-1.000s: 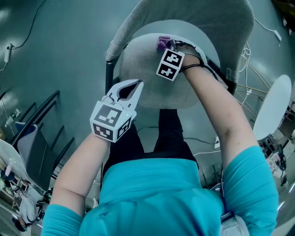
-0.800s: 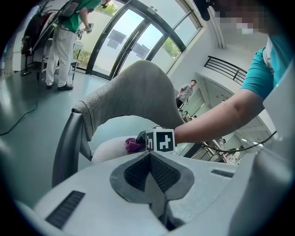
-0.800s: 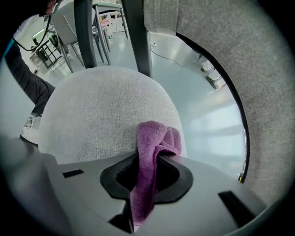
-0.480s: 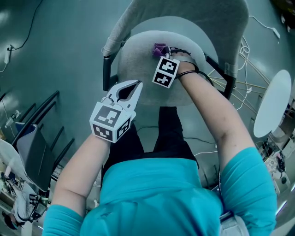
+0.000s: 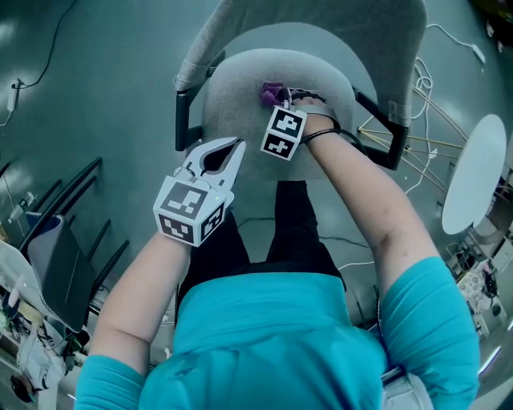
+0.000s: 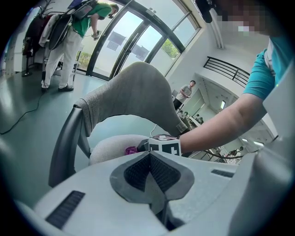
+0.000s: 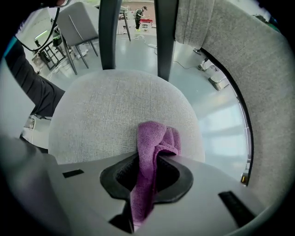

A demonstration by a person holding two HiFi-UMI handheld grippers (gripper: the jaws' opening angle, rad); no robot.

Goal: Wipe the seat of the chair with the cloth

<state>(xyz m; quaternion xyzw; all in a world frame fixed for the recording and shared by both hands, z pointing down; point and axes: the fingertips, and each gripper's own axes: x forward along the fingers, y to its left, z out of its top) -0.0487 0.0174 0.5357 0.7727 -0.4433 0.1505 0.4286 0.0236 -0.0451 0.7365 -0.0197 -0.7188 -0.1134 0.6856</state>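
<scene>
Head view first: where's the cloth?

The purple cloth (image 5: 270, 92) sits on the chair's grey seat (image 5: 232, 100), toward the backrest (image 5: 321, 20), with the right gripper (image 5: 276, 102) clamped on it. The left gripper (image 5: 234, 149) hangs near the seat's front left edge.

Left gripper view?

Its jaws are pressed together with nothing between them. Beyond them are the seat, a scrap of cloth and the right gripper.

Right gripper view?

The jaws are closed on the cloth. One fold runs down between the pads, and the bunched end rests on the seat just ahead of the tips, near its middle.
</scene>
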